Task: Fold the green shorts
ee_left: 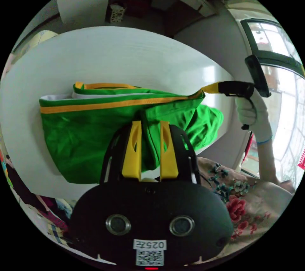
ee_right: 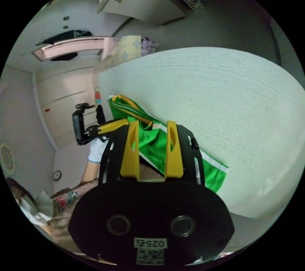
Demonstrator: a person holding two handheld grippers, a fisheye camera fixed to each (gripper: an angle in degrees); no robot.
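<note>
The green shorts (ee_left: 82,137) with an orange and white waistband lie partly lifted over a white table (ee_left: 111,55). In the left gripper view my left gripper (ee_left: 151,123) is shut on a bunch of the green cloth near the front edge. My right gripper (ee_left: 211,88), held by a white-gloved hand (ee_left: 251,112), is shut on the waistband's end and pulls the band taut. In the right gripper view the right gripper (ee_right: 152,123) has the shorts (ee_right: 209,169) between its jaws above the table (ee_right: 222,93). The left gripper (ee_right: 111,126) holds cloth further left.
A floral fabric (ee_left: 241,201) lies below the table's near edge. A window (ee_left: 276,49) is at the right, and cabinets (ee_right: 143,1) hang on the far wall. Colourful items (ee_left: 57,220) are piled at the lower left. Bare tabletop stretches beyond the shorts.
</note>
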